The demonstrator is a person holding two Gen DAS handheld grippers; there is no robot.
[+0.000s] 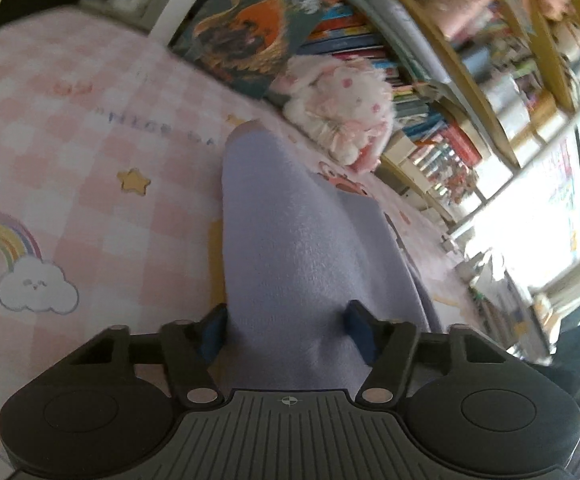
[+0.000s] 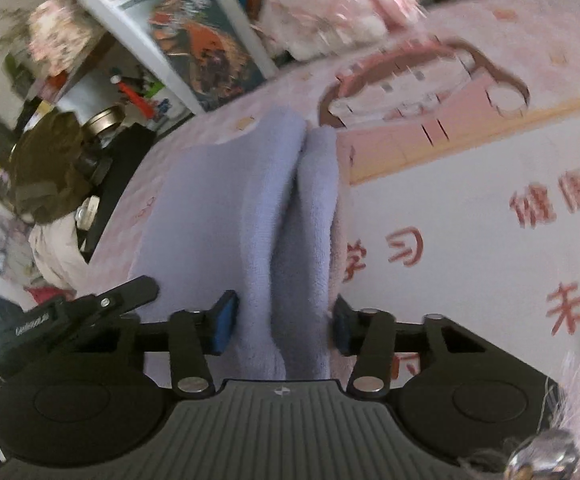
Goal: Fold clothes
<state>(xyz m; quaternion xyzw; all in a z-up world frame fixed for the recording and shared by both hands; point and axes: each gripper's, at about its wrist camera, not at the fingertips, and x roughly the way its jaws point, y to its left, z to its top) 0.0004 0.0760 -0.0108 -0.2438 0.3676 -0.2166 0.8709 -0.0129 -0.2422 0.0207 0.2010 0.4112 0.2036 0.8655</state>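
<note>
The soft, fuzzy, pale purple cloth is held up by both grippers over the pink checked sheet with its rainbow, cloud and star pictures. In the left wrist view, the left gripper has its two blue pads pressed in on a thick bunch of the cloth, so it is pinching the cloth. The cloth runs straight away from this gripper, long and narrow, and its far tip points toward the fluffy white and pink plush toy by the shelves of colourful books. In the right wrist view, the right gripper is also pinching the same pale purple cloth between its blue pads. Here the cloth makes two thick rolls side by side with a deep crease down the middle, and it too runs straight ahead from the gripper. Both views are blurry, so the hands seem to be moving. The cloth's long way lines up with each gripper's fingers, and neither hand is nearer, since both already hold it. I think the fold is partly done. The next move likely means bringing the held edges over and down onto the sheet, keeping both ends even so the layers do not slip crooked.
</note>
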